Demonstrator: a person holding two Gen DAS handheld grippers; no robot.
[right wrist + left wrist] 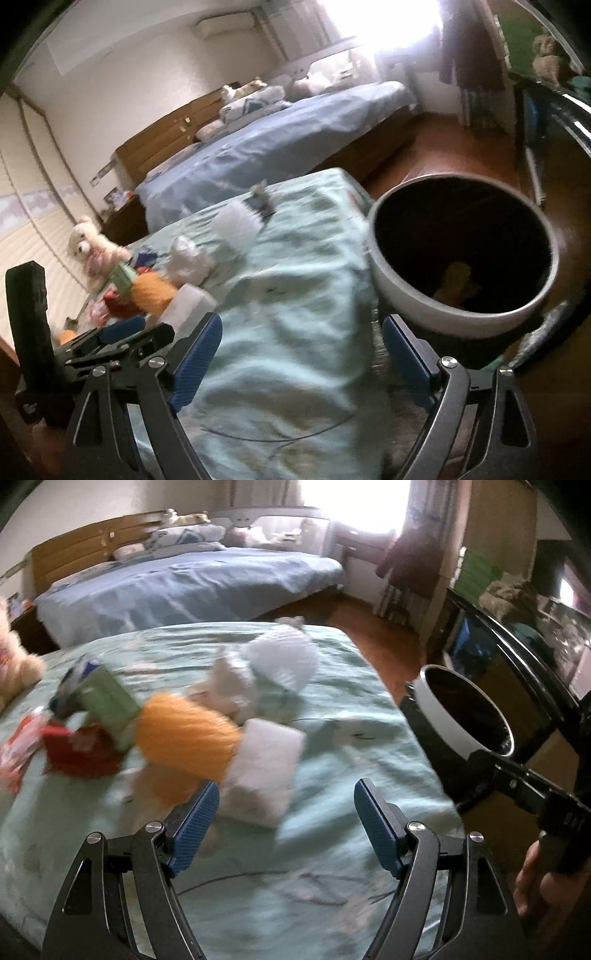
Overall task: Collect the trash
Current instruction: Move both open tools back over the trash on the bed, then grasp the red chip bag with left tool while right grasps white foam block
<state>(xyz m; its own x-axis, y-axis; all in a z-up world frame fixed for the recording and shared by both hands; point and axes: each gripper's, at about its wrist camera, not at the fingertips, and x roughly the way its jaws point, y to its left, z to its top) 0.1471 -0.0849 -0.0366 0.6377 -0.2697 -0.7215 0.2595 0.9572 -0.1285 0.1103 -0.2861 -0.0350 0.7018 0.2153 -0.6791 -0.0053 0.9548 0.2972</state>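
Two hand-held grippers, left [286,825] and right [301,356], both spread wide and pinching nothing. Heaped on pale green bedspread [351,716]: orange fuzzy bundle [184,734], white crumpled wrappers [266,760], red scrap [79,751], green carton [107,701]. Just beside bed edge: round white-rimmed dark bin [463,254], something yellow [458,282] lying inside.

Blown-out window [354,506] glare, motion blur

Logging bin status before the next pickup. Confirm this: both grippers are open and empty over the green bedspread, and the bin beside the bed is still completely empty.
One thing is wrong: the bin is not empty. The right wrist view shows a yellowish item lying at its bottom. The rest holds: left gripper and right gripper are open and empty over the green bedspread.
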